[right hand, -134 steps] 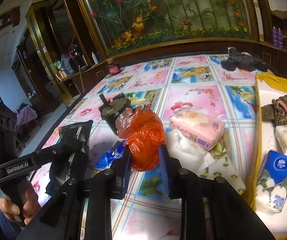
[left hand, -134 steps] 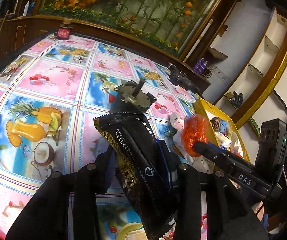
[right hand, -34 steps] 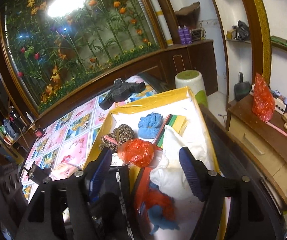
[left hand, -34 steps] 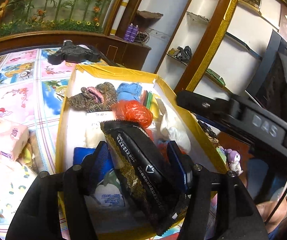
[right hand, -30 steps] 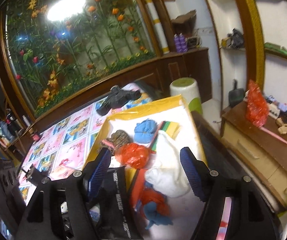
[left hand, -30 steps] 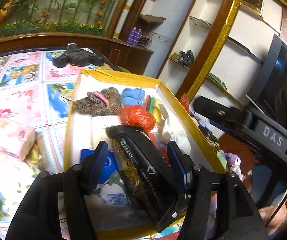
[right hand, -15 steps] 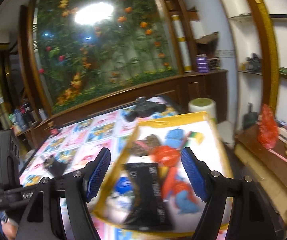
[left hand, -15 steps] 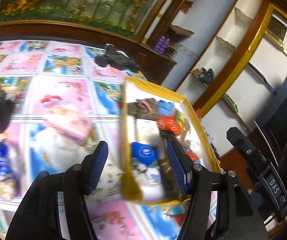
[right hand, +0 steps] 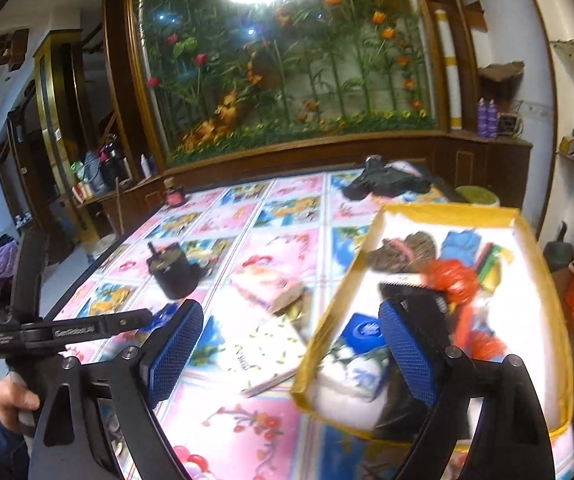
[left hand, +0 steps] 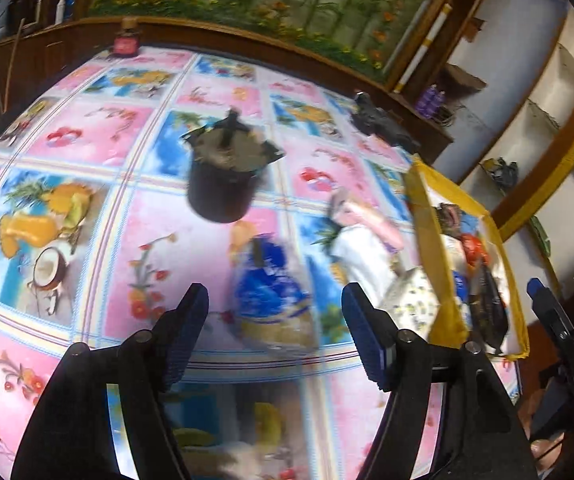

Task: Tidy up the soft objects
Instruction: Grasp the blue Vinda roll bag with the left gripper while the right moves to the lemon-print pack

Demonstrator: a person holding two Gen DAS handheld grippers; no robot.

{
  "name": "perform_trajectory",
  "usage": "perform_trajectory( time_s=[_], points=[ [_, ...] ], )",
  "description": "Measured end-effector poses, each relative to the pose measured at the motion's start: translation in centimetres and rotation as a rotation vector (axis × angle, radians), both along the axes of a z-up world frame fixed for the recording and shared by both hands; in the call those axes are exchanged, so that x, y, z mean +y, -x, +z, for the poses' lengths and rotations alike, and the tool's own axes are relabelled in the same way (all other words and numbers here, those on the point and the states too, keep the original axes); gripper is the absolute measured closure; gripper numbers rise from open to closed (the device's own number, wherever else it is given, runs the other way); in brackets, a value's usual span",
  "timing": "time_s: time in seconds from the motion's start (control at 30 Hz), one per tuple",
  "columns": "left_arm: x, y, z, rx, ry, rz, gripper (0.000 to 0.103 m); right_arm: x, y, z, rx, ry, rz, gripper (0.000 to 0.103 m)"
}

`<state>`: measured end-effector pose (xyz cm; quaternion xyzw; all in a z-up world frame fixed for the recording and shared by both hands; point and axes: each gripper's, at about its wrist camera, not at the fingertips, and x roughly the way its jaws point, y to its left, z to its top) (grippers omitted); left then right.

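My left gripper [left hand: 275,334] is open and empty above the table, with a blue soft packet [left hand: 269,288] lying between its fingers. A pink packet [left hand: 367,218] and a white cloth [left hand: 363,256] lie to the right of it. My right gripper [right hand: 287,348] is open and empty over the near left corner of the yellow-rimmed box [right hand: 327,320]. The box holds the black pouch [right hand: 419,300], the orange bag [right hand: 449,278], a blue tissue pack [right hand: 361,330], a blue cloth [right hand: 461,242] and a knitted item [right hand: 403,252]. The box also shows in the left wrist view [left hand: 427,216].
A black pot with a lid [left hand: 223,172] stands mid-table on the fruit-print tablecloth [left hand: 87,160]. A floral pad [right hand: 263,344] lies beside the box. A black object [right hand: 391,182] lies at the far table edge and a small jar [right hand: 173,196] at the far left.
Both grippers have let go: the black pouch and the orange bag now lie in the box. Both have swung left, away from the box, the left to over the blue packet.
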<state>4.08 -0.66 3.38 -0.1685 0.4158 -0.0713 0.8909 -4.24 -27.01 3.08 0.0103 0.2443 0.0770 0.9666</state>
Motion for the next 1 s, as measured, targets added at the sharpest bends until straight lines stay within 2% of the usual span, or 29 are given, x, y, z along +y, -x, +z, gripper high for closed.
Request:
perform_trajectory(
  time_s=[0.17,0.33,0.4,0.43,0.57,0.7,0.77,0.9,1.0],
  points=[
    [-0.8,-0.7,-1.6,0.049,-0.031,-0.028,0.035,0.1,-0.3,0.0,0.019,-0.004,0.013,0.013],
    [-1.9,-1.9,-2.4,0.076,-0.143,-0.038,0.035,-0.3,-0.5,-0.7,0.061,-0.057,0.019,0.012],
    [-2.3,-2.4,-2.5,0.054,-0.197,-0.054,0.04,-0.2,-0.8,-0.8,0.073,-0.071,0.022,0.012],
    [-2.4,-2.6,-2.6,0.054,-0.216,-0.059,0.055,0.0,-1.0,-0.9,0.079,-0.072,0.028,0.012],
    [-1.7,-2.3,-2.3,0.022,-0.211,-0.047,0.055,1.4,-2.0,-0.9,0.126,-0.045,0.054,0.012],
    [-0.9,-1.6,-1.4,-0.03,-0.238,-0.005,0.055,3.3,-3.4,-1.1,0.194,-0.04,0.08,0.012],
    [-0.5,-1.5,-1.3,-0.029,-0.211,-0.005,0.055,4.9,-4.0,-1.1,0.21,-0.001,0.1,0.012],
    [-0.2,-1.5,-1.3,-0.019,-0.185,-0.004,0.055,7.3,-6.3,-1.2,0.24,0.151,0.108,0.012],
    [0.0,-1.3,-1.1,-0.026,-0.182,0.007,0.055,7.8,-9.1,-1.4,0.307,0.229,0.106,0.012]
  ],
)
